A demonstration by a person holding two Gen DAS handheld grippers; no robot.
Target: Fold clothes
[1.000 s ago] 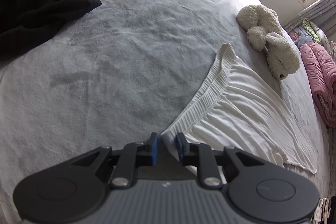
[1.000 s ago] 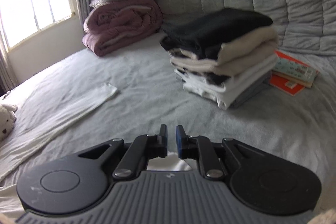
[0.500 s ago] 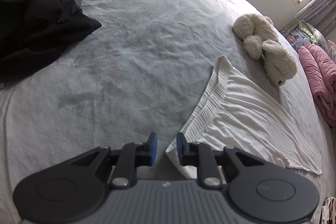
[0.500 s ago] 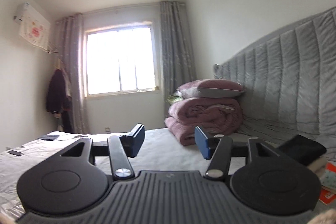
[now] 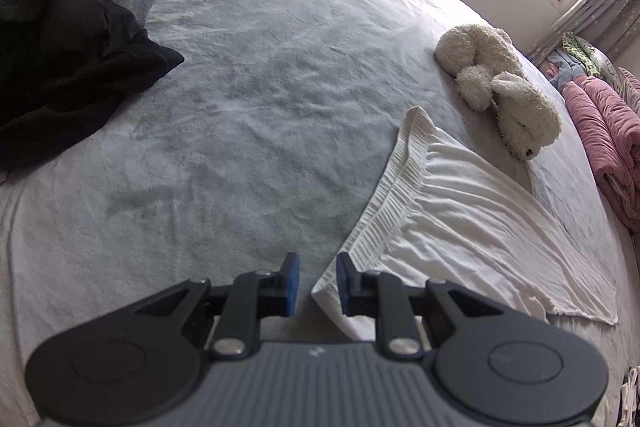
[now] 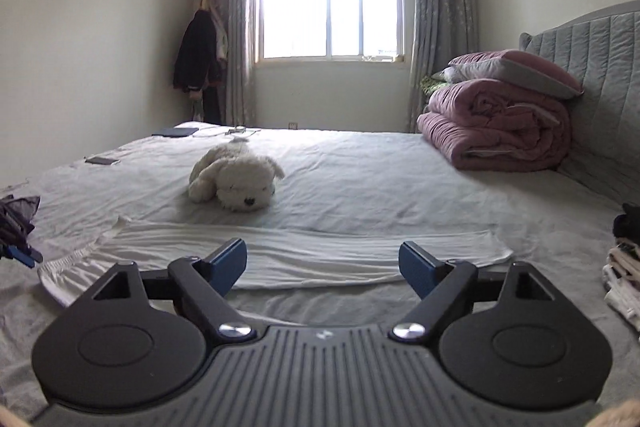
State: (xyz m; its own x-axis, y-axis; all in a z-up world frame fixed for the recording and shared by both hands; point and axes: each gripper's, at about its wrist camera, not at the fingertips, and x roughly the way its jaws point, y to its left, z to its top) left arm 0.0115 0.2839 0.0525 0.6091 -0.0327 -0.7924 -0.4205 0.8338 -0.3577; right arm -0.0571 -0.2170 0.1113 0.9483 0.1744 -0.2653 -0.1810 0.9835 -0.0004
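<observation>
A white garment (image 5: 460,219) with a ribbed elastic waistband lies flat on the grey bed, folded into a long strip. My left gripper (image 5: 317,285) hovers just above the near waistband corner. Its blue pads are apart, and the corner lies loose on the bed below the gap, beside the right pad. In the right wrist view the same white garment (image 6: 300,251) stretches across the bed in front. My right gripper (image 6: 322,265) is wide open above its near edge and holds nothing.
A white plush dog (image 5: 500,95) (image 6: 236,183) lies just beyond the garment. A black clothes pile (image 5: 68,67) sits at the left. A rolled pink quilt (image 6: 500,131) rests by the headboard. A folded clothes stack (image 6: 624,267) shows at the right edge.
My left gripper opened, let go of the waistband corner and drew back a little. My right gripper opened wide and swung from the folded stack toward the window and the garment.
</observation>
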